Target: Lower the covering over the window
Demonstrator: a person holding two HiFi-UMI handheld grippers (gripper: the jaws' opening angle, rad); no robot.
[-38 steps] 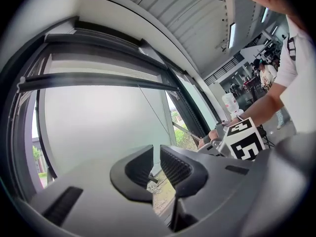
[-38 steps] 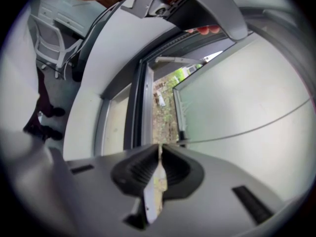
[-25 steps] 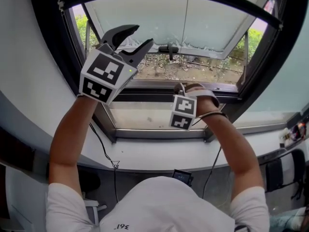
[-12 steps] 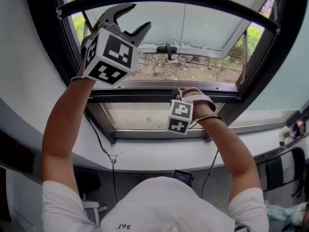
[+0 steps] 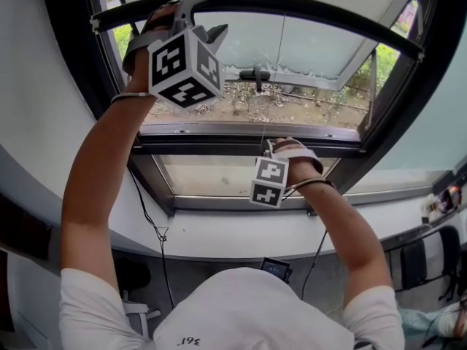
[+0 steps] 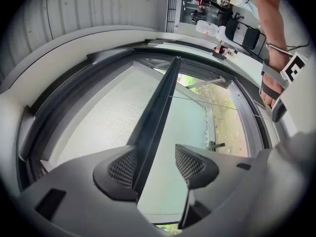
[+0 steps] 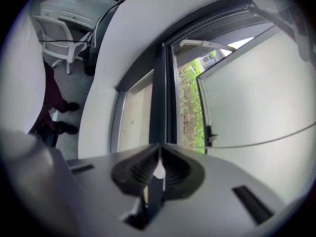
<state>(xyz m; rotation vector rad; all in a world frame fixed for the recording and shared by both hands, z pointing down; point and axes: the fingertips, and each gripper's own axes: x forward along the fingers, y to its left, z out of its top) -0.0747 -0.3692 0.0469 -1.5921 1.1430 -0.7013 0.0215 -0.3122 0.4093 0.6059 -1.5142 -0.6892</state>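
Observation:
The blind's dark bottom bar curves across the top of the window, with pale blind fabric above it. My left gripper is raised to the bar's left end. Its jaws have just been opening and stand open. In the left gripper view the bar runs between the pads of the left gripper, which do not press on it. My right gripper is low at the inner sill, shut on the thin pull cord. The cord's white end shows between the shut jaws of the right gripper.
The window sash is swung outward, its handle at the middle, with gravel and greenery beyond. A black frame and white curved sill lie below. A cable hangs at the left, and a chair stands at the right.
My left gripper rose toward the bar, rolled and opened wider. My right gripper sank slightly with the cord, and the bar came down a little.

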